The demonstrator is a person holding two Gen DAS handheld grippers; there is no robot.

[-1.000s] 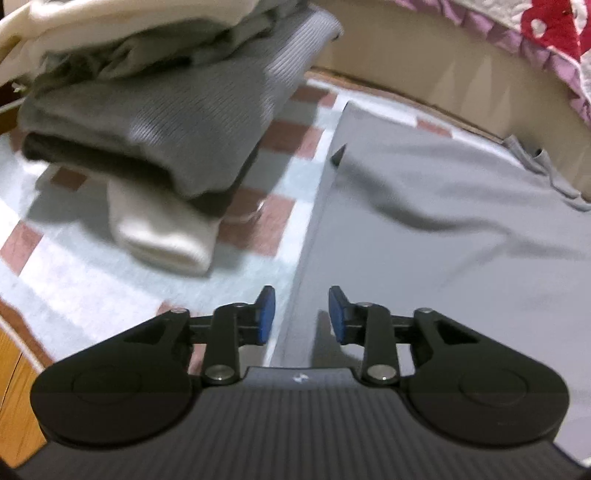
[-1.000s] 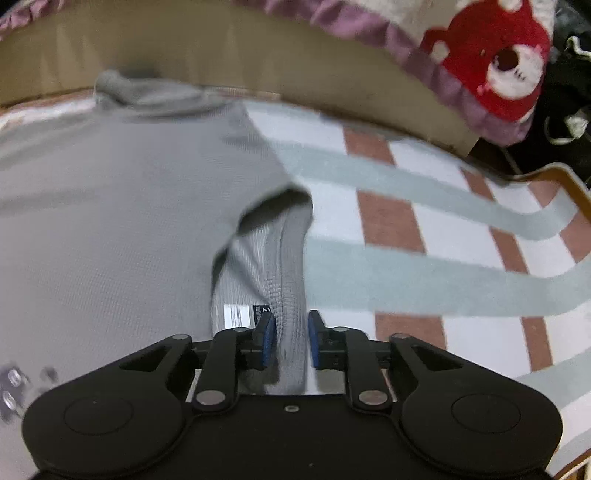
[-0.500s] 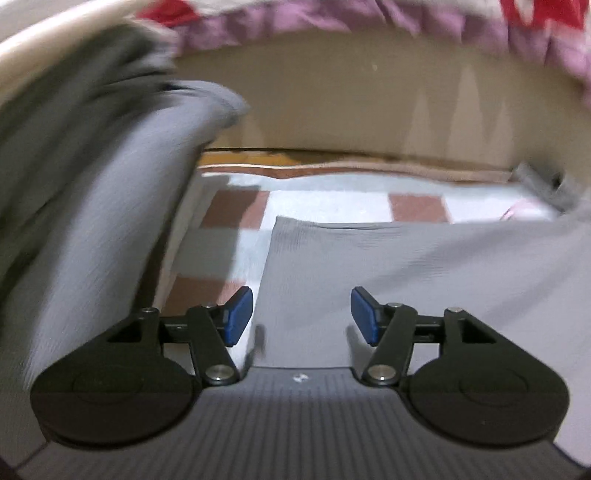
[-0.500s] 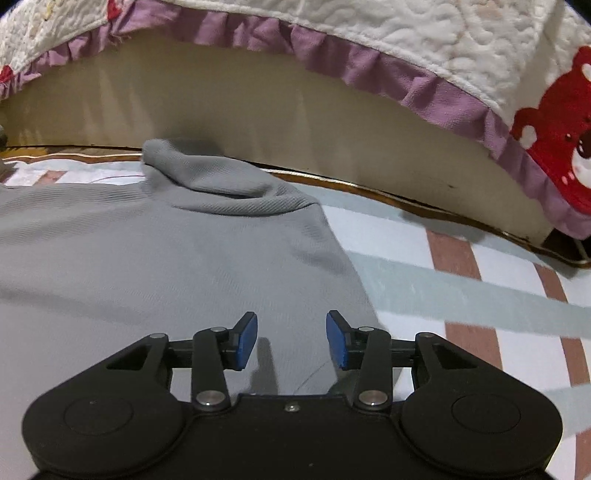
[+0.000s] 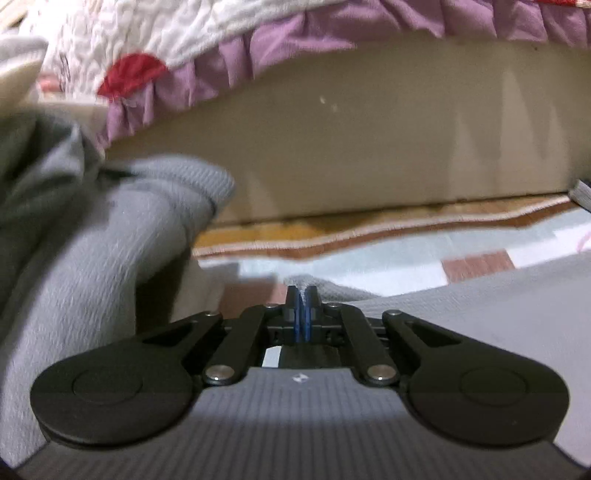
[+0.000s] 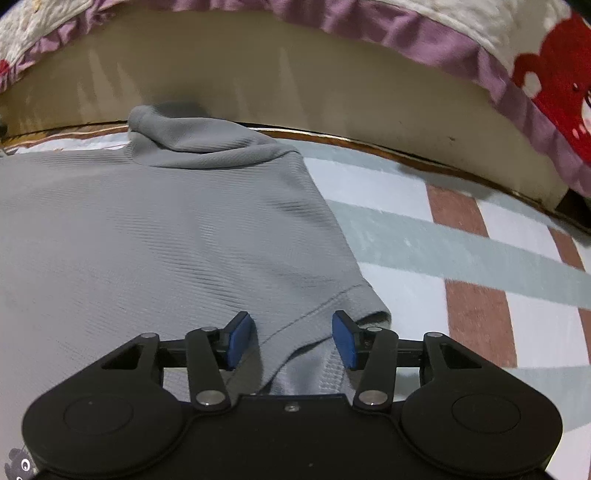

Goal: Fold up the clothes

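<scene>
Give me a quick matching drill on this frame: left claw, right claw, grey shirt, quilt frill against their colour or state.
Things:
1. left claw
2. right claw
3. grey shirt
4. quilt frill

States:
A. purple
B. spread on the checked rug
C. pinched shut on a fabric edge
D. jaws opening over the sleeve hem, not gripping

Pairs: 1-C, 2-D, 3-B, 4-A

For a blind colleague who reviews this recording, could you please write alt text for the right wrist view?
The right gripper, its blue-padded jaws opening, hovers over the hemmed corner of a grey ribbed garment spread flat on a checked rug; the pads do not press the cloth. Behind stands a beige bed base under a quilt with a purple frill.
</scene>
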